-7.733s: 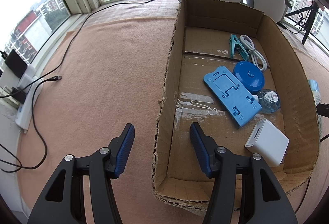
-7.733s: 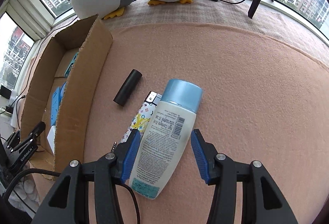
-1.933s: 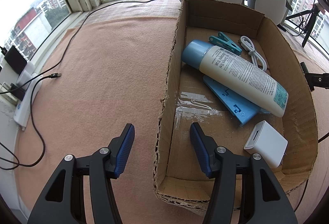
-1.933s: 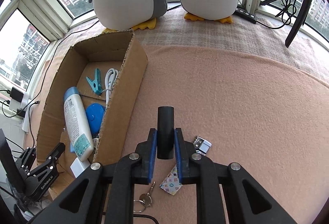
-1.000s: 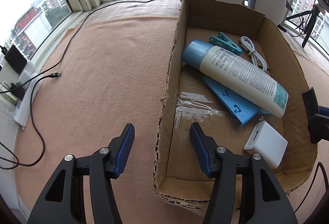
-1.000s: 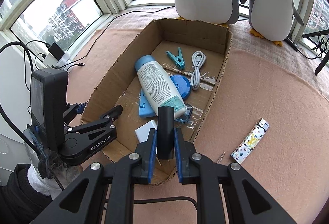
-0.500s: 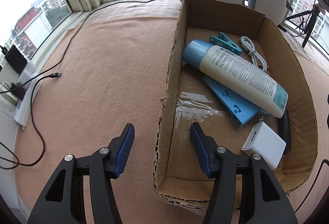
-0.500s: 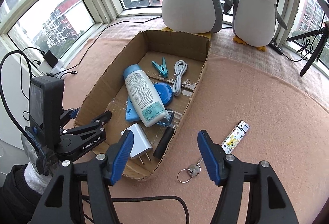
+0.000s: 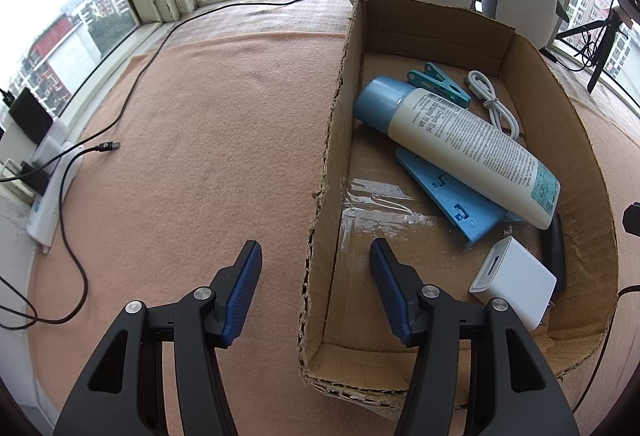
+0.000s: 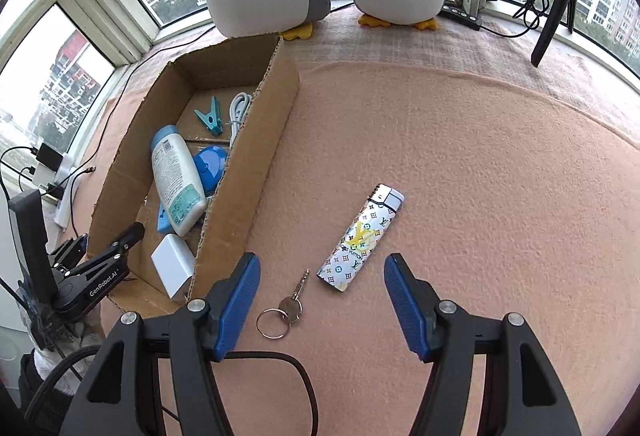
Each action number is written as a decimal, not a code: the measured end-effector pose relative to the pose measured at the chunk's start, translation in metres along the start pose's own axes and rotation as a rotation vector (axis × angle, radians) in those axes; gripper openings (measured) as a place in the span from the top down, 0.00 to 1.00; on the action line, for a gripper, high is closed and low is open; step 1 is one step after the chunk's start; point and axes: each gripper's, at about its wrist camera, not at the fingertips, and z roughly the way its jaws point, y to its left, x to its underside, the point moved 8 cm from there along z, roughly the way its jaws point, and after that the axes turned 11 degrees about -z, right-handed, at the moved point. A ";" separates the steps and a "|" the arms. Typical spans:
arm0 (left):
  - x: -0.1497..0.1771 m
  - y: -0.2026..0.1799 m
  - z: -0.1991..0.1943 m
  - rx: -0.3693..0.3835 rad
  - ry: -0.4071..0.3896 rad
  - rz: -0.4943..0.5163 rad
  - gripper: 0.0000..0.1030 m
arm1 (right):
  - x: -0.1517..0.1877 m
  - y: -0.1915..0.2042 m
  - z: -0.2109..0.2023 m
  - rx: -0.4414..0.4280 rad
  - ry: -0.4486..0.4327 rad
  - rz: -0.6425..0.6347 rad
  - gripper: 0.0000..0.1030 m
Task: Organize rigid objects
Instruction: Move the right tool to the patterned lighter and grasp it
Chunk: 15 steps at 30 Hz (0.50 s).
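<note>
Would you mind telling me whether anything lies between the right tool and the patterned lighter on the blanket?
Nothing visible does. The right tool is open and empty over the blanket, and the lighter lies in the clear just ahead of the gap. The key on its ring lies apart, off to the lighter's left.

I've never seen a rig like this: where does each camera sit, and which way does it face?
Left wrist: on the left gripper, looking down its open fingers astride the cardboard box wall.
Right wrist: on the right gripper, open, looking down at the lighter and key on the blanket; the left gripper shows too.
Shared: the box, lotion bottle and white charger.
</note>
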 end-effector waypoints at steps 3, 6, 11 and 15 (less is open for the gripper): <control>0.000 0.000 0.000 0.000 0.000 -0.001 0.45 | 0.000 -0.013 0.007 -0.029 0.012 0.069 0.41; 0.000 0.000 0.000 0.000 0.000 -0.001 0.45 | -0.001 -0.023 0.015 -0.043 0.024 0.114 0.45; 0.000 0.000 0.000 0.000 0.000 -0.001 0.45 | -0.001 -0.035 0.032 -0.065 0.057 0.180 0.57; 0.000 0.000 0.000 0.000 0.001 -0.002 0.45 | -0.002 -0.038 0.041 -0.059 0.074 0.190 0.59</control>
